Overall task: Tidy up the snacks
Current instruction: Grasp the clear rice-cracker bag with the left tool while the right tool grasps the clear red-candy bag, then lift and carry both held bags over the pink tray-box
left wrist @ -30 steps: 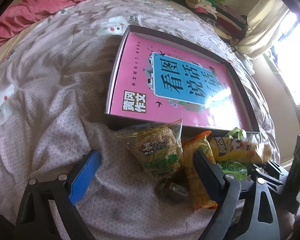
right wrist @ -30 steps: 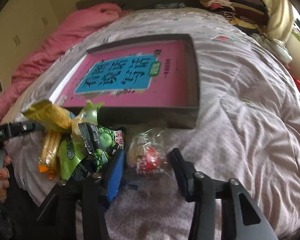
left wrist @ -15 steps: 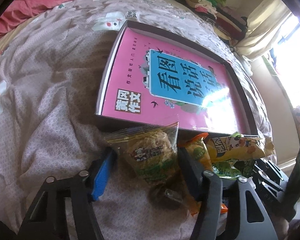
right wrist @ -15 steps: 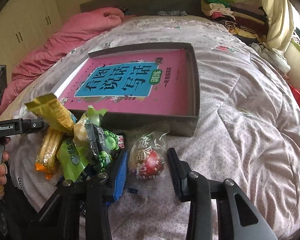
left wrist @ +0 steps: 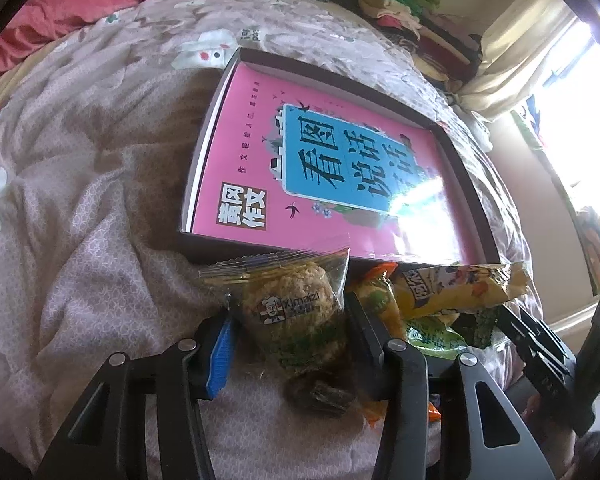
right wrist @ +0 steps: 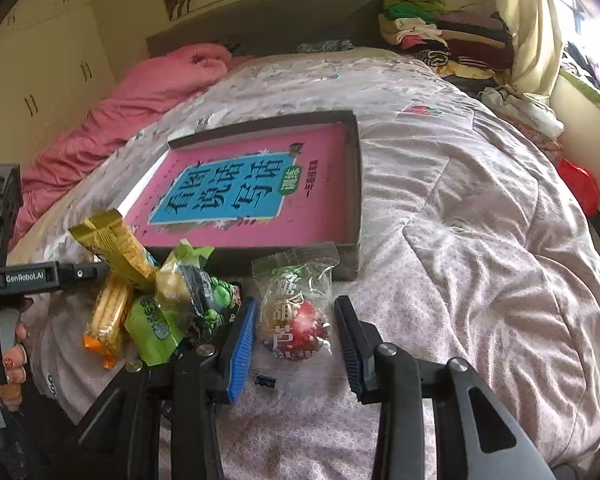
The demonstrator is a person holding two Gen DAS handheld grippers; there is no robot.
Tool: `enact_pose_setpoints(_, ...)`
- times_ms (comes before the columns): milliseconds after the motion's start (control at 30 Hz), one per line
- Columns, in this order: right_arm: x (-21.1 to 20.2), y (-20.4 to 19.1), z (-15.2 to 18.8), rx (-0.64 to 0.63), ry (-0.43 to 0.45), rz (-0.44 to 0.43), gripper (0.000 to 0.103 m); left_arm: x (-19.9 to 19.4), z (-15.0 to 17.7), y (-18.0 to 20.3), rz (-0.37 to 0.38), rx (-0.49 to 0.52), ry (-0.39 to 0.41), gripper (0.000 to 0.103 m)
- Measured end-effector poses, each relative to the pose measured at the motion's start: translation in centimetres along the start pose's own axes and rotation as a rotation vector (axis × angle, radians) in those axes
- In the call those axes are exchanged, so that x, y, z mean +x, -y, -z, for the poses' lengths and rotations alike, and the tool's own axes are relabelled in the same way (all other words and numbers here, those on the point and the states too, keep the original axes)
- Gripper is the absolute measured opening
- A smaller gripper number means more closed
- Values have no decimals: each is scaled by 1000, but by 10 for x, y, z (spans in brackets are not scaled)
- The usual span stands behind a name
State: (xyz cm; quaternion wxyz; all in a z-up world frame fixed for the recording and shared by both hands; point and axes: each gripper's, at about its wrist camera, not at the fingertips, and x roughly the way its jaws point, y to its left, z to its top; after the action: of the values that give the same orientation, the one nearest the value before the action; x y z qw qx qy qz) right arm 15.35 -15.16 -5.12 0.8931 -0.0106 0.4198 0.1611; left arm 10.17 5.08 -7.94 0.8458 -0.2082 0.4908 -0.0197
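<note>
A clear packet of puffed-rice cake (left wrist: 296, 308) lies on the quilt in front of the dark box (left wrist: 204, 148). My left gripper (left wrist: 288, 314) is closing on this packet, and both pads touch its sides. A clear packet with a red candied ball (right wrist: 296, 320) sits between the fingers of my right gripper (right wrist: 296, 304), which is shut on it just off the quilt. Between the two grippers lies a pile of snacks: a yellow packet (right wrist: 116, 240), an orange-ended cracker packet (right wrist: 108, 316), a green packet (right wrist: 152, 324) and a dark pea packet (right wrist: 212, 296).
The box (right wrist: 356, 168) holds a pink book (right wrist: 236, 192) with a blue title panel. A dark wrapped lump (left wrist: 320, 394) lies under the left gripper. A small black bit (right wrist: 266, 381) rests on the quilt. A pink blanket (right wrist: 148, 92) and folded clothes (right wrist: 452, 40) are far back.
The left jaws have come in from wide apart to the sides of the puffed-rice packet. The right gripper has risen a little, and the red candy packet has stayed between its fingers.
</note>
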Motion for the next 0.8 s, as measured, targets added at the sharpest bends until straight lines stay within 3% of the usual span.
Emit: enact_pose_setpoints(800, -25, 1, -9, 27, 129, -26, 39, -50, -12, 8, -4, 52, 141, 51)
